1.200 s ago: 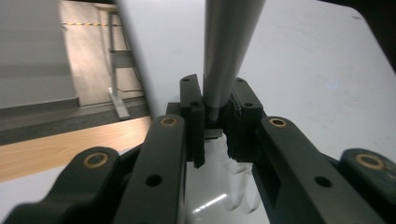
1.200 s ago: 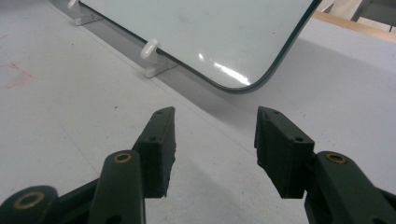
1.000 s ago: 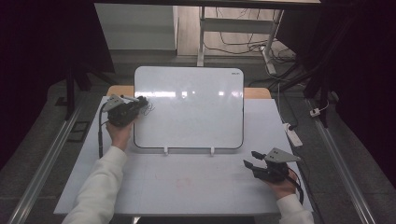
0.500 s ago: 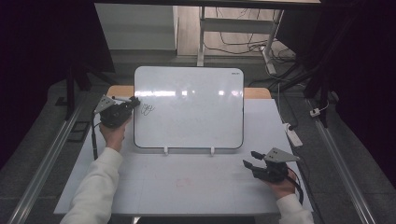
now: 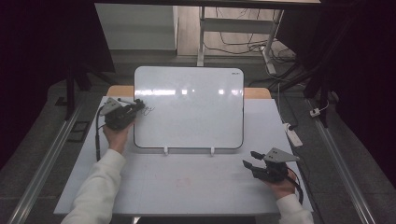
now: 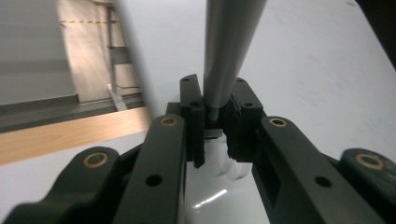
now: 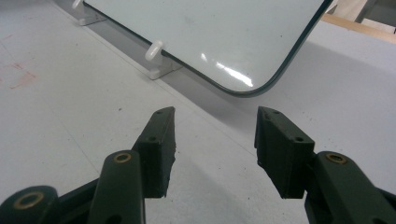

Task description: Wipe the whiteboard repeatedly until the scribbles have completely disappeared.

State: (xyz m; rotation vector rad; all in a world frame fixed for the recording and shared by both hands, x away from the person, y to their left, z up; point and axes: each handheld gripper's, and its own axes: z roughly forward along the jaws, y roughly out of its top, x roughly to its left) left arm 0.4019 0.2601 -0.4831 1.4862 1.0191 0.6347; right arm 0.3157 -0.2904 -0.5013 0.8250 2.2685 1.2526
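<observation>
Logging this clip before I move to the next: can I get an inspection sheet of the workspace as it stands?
Surface: white table, faint red marks near its middle.
Job's things: whiteboard propped on two white clips, dark scribble at its left edge; grey marker.
Clutter: nothing seen on the table.
Grippers: left gripper shut on the marker at the board's left edge; right gripper open, empty, over the table by the board's lower right corner.
Cables: black cable trailing from the left gripper.
Surroundings: power strip at the table's right edge, floor wires behind.

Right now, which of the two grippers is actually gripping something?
The left gripper, at the whiteboard's left edge: it is shut on a grey marker. The right gripper is open and empty.
</observation>
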